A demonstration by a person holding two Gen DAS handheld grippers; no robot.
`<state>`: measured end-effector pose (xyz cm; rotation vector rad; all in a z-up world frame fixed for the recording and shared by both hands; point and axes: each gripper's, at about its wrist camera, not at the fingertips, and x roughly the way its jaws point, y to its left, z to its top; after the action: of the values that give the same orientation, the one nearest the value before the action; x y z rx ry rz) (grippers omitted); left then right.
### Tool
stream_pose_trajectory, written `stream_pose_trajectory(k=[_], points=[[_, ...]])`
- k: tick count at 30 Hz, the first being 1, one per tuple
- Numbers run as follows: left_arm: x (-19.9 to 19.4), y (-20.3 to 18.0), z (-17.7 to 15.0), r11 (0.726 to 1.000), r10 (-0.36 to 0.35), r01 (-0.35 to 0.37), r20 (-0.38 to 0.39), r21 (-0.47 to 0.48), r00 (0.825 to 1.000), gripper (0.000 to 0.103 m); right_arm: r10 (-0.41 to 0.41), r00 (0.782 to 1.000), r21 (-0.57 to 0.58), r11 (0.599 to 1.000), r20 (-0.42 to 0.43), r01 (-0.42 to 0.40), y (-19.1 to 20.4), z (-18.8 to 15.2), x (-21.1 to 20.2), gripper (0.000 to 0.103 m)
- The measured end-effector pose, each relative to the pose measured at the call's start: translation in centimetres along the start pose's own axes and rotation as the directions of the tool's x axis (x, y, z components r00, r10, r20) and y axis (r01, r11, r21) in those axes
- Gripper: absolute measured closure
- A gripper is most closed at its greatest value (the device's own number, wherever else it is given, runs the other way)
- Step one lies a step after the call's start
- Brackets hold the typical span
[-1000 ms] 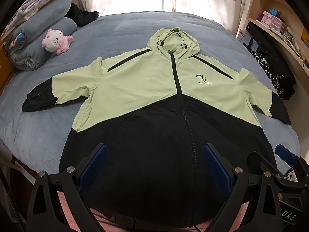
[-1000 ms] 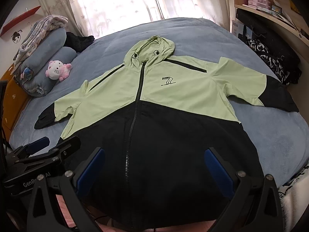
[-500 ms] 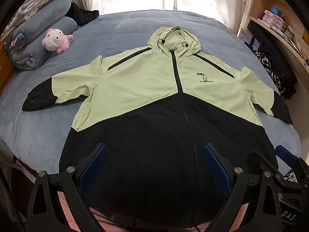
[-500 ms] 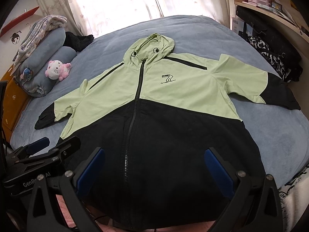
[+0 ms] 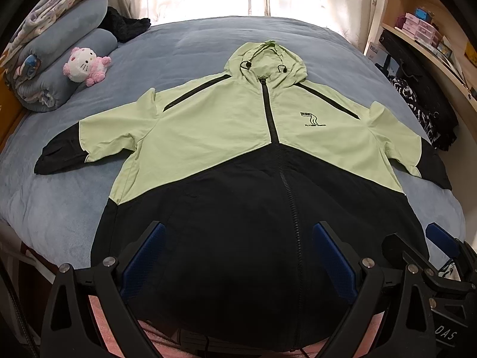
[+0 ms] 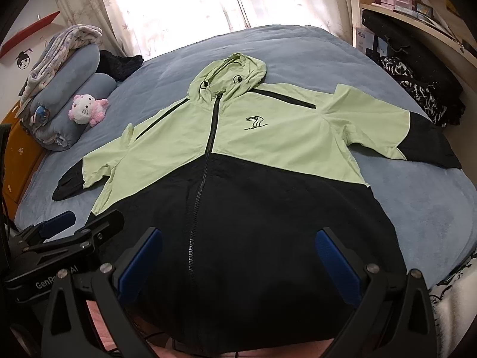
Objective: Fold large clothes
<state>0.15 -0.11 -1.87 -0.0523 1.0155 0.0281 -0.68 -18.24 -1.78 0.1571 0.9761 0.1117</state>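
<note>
Hooded jacket (image 5: pixel 238 155) spread flat, front up, zip closed, on the blue-grey bed (image 5: pixel 59 208) — pale green chest and hood, black lower half and cuffs. Left gripper (image 5: pixel 238 256) spread wide, nothing between the blue pads, hanging over the black hem; zipper line running just right of its centre. Right gripper (image 6: pixel 238 259) likewise wide apart and empty, over the same hem, zipper just left of its centre. Both sleeves stretched outward, well ahead and to either side of the claws. Pink-and-white plush toy (image 5: pixel 85 65) far ahead-left, against rolled bedding (image 5: pixel 59 59). Wooden shelf (image 5: pixel 432 47) — far right.
</note>
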Motion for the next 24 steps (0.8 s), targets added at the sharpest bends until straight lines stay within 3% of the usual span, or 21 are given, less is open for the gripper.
stream_pose_trajectory(k=[13,24], points=[[0.3,-2.5,1.5,0.999,-0.019,0.018,0.006,0.035,1.0,0.006,-0.024,0.999,0.004,1.0,0.023,0.024,-1.8,1.4,-0.6,0.0],[0.8,-6.4,5.2,0.991,-0.059,0.051,0.067,0.121,0.996,0.006,-0.049,0.996,0.029,0.998,0.073,0.047,-4.8,5.2,-0.8,0.0]])
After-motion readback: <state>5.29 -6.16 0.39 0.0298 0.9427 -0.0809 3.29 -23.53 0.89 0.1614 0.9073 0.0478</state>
